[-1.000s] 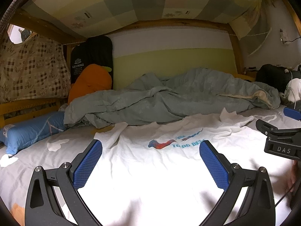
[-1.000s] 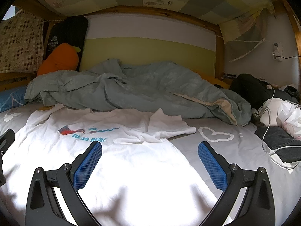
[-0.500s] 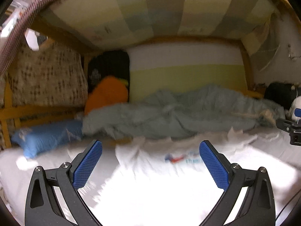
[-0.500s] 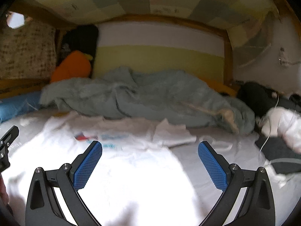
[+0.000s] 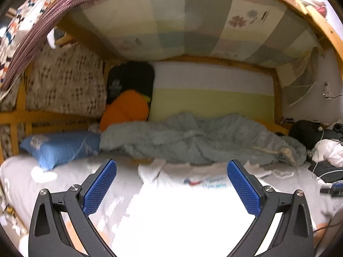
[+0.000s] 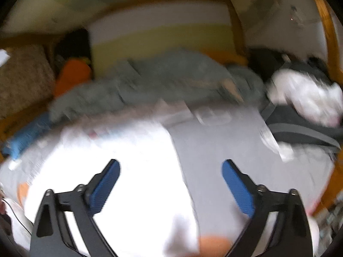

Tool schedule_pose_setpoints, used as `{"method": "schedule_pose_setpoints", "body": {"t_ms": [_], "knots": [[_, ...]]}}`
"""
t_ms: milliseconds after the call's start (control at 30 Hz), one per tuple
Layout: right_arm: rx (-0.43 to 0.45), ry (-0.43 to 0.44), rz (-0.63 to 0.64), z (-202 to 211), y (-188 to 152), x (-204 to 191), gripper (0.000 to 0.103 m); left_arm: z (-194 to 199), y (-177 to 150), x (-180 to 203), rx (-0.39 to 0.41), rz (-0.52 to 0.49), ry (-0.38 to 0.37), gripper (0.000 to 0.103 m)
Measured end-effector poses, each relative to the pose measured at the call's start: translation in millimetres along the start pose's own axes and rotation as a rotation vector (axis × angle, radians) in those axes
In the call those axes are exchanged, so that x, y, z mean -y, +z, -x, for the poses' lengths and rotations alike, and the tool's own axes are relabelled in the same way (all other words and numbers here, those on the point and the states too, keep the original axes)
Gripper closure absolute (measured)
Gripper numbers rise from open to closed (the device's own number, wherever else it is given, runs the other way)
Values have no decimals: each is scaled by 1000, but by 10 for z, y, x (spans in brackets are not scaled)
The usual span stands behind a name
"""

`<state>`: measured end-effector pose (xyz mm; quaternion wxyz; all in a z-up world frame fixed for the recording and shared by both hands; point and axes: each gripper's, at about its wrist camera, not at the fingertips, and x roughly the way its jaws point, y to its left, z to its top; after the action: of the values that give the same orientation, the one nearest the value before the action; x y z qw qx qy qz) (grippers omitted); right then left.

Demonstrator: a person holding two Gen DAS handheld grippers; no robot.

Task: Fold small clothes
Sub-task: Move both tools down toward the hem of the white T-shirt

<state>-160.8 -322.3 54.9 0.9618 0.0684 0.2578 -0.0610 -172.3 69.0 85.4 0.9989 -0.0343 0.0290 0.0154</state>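
While the left wrist view is only mildly blurred, it reads fine: left gripper (image 5: pixel 171 189) has its blue pads (image 5: pixel 99 189) spread wide, nothing between them, held above the bed. White T-shirt (image 5: pixel 178 212) lies flat on the grey bedsheet (image 5: pixel 70 182), overexposed in the near part, with a red-and-blue chest print (image 5: pixel 203 181) towards the far end, between the two fingers in the frame. Beyond the shirt, a crumpled grey-green duvet (image 5: pixel 203 143) runs across the bed. Blue pillow (image 5: pixel 57 147) at left, orange plush (image 5: pixel 126 109) behind it against a black bag (image 5: pixel 130 79), yellow-and-white headboard panel (image 5: pixel 212 92) at the back. Checked fabric (image 5: pixel 188 19) overhead under the wooden bunk frame (image 5: pixel 330 34). Dark clothes and white items with cables (image 5: pixel 325 150) piled at right. Right wrist view is heavily motion-blurred. Right gripper (image 6: pixel 170 184) has its jaws apart and closing, nothing between them; it sits over the shirt's right edge. The T-shirt (image 6: pixel 120 160) fills the left and centre as a bright white patch; bare grey sheet (image 6: pixel 218 141) to its right. Duvet (image 6: pixel 171 79) behind, orange plush (image 6: pixel 72 75) and blue pillow (image 6: pixel 27 137) at left, white-and-dark clothes heap (image 6: pixel 306 98) at right. Neither claw touches the shirt.
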Motion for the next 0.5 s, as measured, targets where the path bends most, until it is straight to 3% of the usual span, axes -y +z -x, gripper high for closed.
{"method": "schedule_pose_setpoints", "body": {"t_ms": [33, 133, 267, 400, 500], "knots": [[-68, -10, 4, -76, -104, 47, 30, -4, -48, -22, -13, 10, 7, 0], [-241, -25, -10, -330, -338, 176, 49, -88, -157, -77, -80, 44, 25, 0], [-377, -12, -42, -516, -525, 313, 56, -84, -258, -148, -111, 99, 10, 0], [-440, 48, -51, -606, -631, 313, 56, -39, -372, -47, -107, 41, 32, 0], [-471, 41, -49, -643, -654, 312, 56, -105, -500, -27, -152, 46, 43, 0]]}}
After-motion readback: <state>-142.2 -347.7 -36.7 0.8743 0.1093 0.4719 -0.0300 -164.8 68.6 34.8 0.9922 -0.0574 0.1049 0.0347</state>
